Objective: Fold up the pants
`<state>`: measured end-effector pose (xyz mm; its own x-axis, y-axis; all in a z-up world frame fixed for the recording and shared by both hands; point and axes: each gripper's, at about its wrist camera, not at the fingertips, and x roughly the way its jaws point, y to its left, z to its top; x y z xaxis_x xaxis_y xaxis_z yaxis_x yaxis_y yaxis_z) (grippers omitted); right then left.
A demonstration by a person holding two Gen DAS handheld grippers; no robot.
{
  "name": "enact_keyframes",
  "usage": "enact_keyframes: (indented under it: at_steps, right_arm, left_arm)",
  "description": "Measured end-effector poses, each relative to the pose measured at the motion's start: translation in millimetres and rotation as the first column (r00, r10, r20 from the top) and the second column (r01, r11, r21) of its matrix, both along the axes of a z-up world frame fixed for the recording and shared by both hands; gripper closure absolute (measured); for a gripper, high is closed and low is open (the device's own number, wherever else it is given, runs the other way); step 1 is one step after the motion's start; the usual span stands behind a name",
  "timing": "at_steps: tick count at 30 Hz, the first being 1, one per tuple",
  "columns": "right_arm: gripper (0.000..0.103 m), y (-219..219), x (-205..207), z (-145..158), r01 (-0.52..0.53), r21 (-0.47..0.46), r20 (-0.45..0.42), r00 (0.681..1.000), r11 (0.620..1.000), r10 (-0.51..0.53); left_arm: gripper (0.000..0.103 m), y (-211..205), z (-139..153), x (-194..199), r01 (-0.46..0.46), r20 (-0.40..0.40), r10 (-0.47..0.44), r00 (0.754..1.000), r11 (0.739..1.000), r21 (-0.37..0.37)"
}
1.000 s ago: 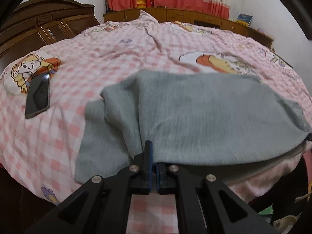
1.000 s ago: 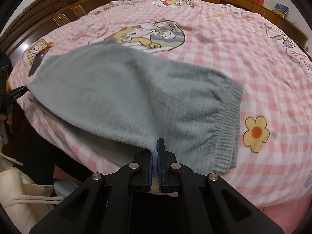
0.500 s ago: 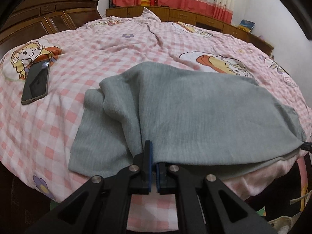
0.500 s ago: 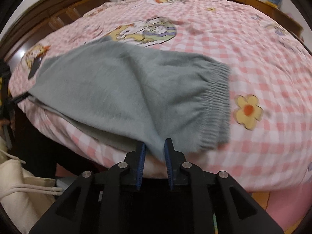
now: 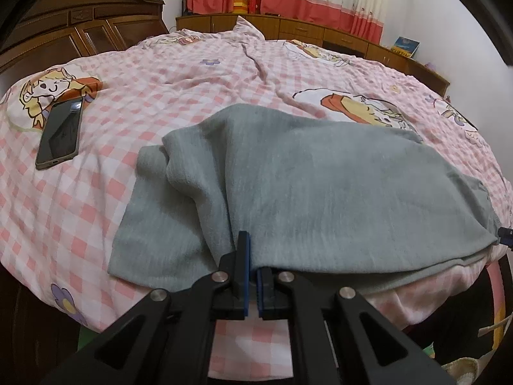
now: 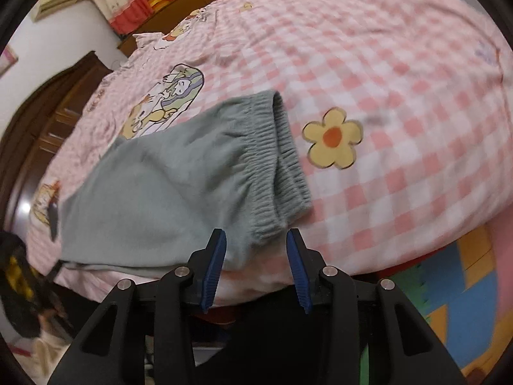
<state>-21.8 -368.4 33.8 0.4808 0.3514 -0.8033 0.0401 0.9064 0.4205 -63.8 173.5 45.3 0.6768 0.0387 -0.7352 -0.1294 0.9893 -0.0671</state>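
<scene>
Grey pants point(image 5: 320, 186) lie folded lengthwise near the front edge of the bed, legs toward the left in the left wrist view. My left gripper point(image 5: 251, 256) is shut on the near edge of the pants, with cloth pinched between its blue pads. In the right wrist view the ribbed waistband point(image 6: 272, 160) of the pants point(image 6: 166, 192) lies flat on the sheet. My right gripper point(image 6: 256, 237) is tilted, and its jaws are opening. The waistband's near corner sits just ahead of the gap between them, and neither pad point(image 6: 218, 250) presses on it.
A dark phone point(image 5: 61, 131) lies on the pink checked bedsheet point(image 5: 160, 73) at the left. A wooden headboard point(image 5: 80, 32) and low cabinets point(image 5: 288, 29) under curtains stand behind. Coloured foam mats point(image 6: 465, 288) cover the floor beside the bed's right edge.
My right gripper went from shut on the pants' near edge to open, letting the cloth drop, and it rolled and shifted toward the waistband. The left gripper kept its grip in place.
</scene>
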Motion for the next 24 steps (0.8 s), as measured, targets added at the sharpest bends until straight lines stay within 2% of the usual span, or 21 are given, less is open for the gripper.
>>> enact_keyframes:
  at_steps: [2,4,7,10,13,18,21,22,24]
  right_arm:
    - [0.065,4.1,0.8,-1.8,-0.014,-0.006,-0.008,1.000,1.000,0.014]
    - [0.088,8.2,0.1,-0.5,-0.022,-0.025,0.002,1.000,0.999,0.022]
    - [0.093,5.2,-0.3,7.3,0.025,-0.079,0.024,0.999,0.997,-0.023]
    - [0.094,-1.9,-0.6,31.8,0.066,-0.120,0.090,0.994,0.991,-0.055]
    - [0.094,-1.7,2.5,42.4,0.048,-0.149,0.098,0.995,0.988,-0.033]
    - [0.094,2.2,6.2,15.2,0.008,-0.185,0.041,0.999,0.983,0.000]
    - [0.091,0.6,8.9,-4.9,0.017,-0.210,0.008,1.000,0.978,-0.016]
    - [0.086,-0.4,9.3,-10.2,0.020,-0.211,-0.001,1.000,0.977,-0.020]
    - [0.079,-3.6,8.7,-13.6,0.032,-0.213,-0.001,0.999,0.976,-0.033]
  left_arm:
    - [0.100,0.3,-1.1,-0.3,-0.001,-0.004,0.001,1.000,1.000,-0.011]
    - [0.100,0.5,-1.8,-1.0,0.004,-0.011,-0.004,1.000,1.000,-0.023]
    - [0.100,2.2,1.1,-2.8,0.009,-0.015,-0.010,1.000,0.999,-0.040]
    - [0.100,6.7,5.4,-5.9,0.010,-0.008,-0.011,1.000,0.997,-0.073]
    - [0.100,5.6,0.7,-5.3,0.013,-0.031,-0.014,0.999,0.999,-0.046]
    - [0.100,7.8,-8.4,-4.2,0.002,-0.054,-0.005,0.999,0.998,-0.057]
    - [0.098,5.7,-9.4,-6.0,0.041,-0.058,-0.043,0.997,0.998,-0.040]
    - [0.095,5.4,-10.0,-7.4,0.044,-0.067,-0.046,0.997,0.998,-0.034]
    - [0.082,7.2,-11.3,-11.5,0.033,-0.092,-0.034,0.995,0.999,-0.015]
